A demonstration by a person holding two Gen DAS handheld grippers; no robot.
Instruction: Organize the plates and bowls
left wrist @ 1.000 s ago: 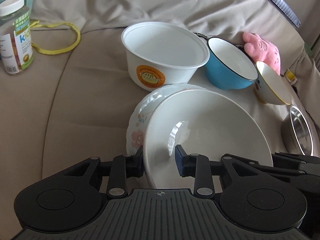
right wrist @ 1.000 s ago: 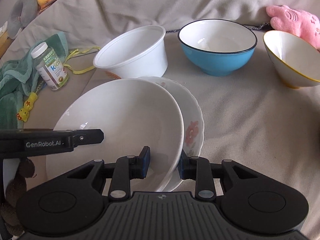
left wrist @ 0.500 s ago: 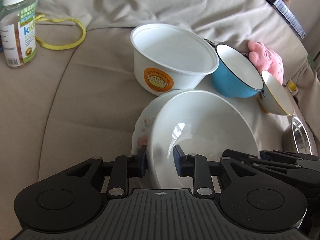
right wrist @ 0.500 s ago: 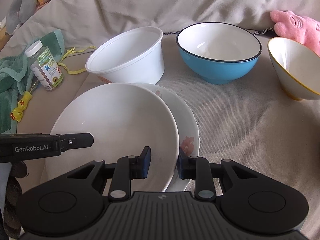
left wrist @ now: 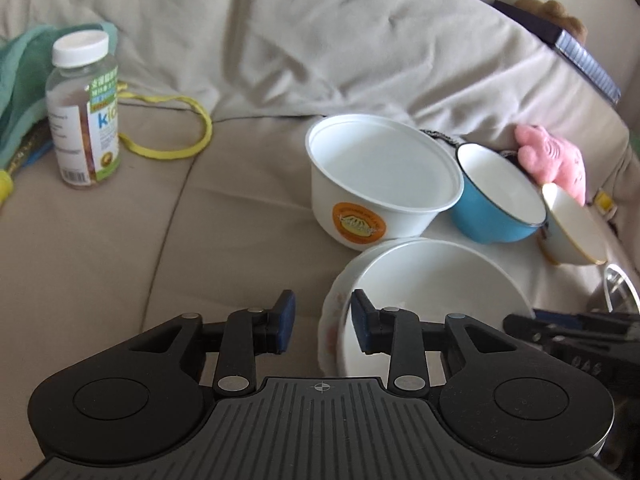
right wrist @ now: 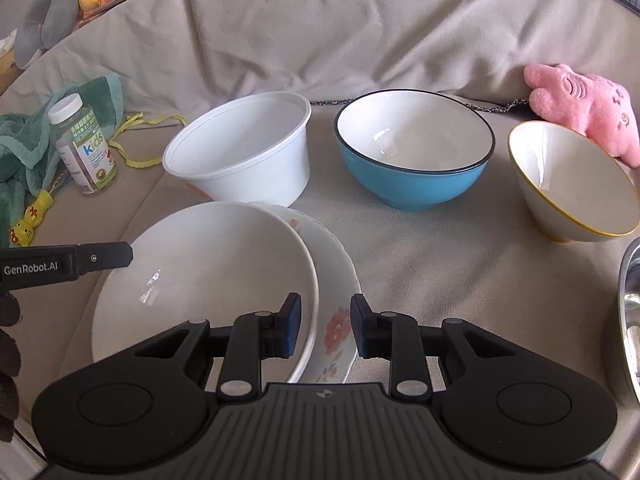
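A plain white plate [right wrist: 208, 276] lies on a floral plate [right wrist: 336, 280] on the beige sofa; both also show in the left wrist view, white plate [left wrist: 436, 292] over floral plate [left wrist: 332, 320]. My left gripper [left wrist: 322, 326] is open, its fingers astride the left rims without gripping. My right gripper [right wrist: 323, 326] is open, its fingers astride the plates' right rims. Behind stand a white plastic bowl [right wrist: 244, 152], a blue bowl [right wrist: 416, 148] and a gold-rimmed bowl [right wrist: 572, 184].
A vitamin bottle [left wrist: 84, 112] stands at the left by a green cloth [right wrist: 24, 140] and yellow cord [left wrist: 172, 148]. A pink plush [right wrist: 584, 104] lies behind the gold-rimmed bowl. A steel bowl [right wrist: 630, 320] sits at the right edge. Sofa cushions rise behind.
Both grippers have opened and let go of the white plate, which now rests lower on the floral plate. The left gripper has drawn back to the left.
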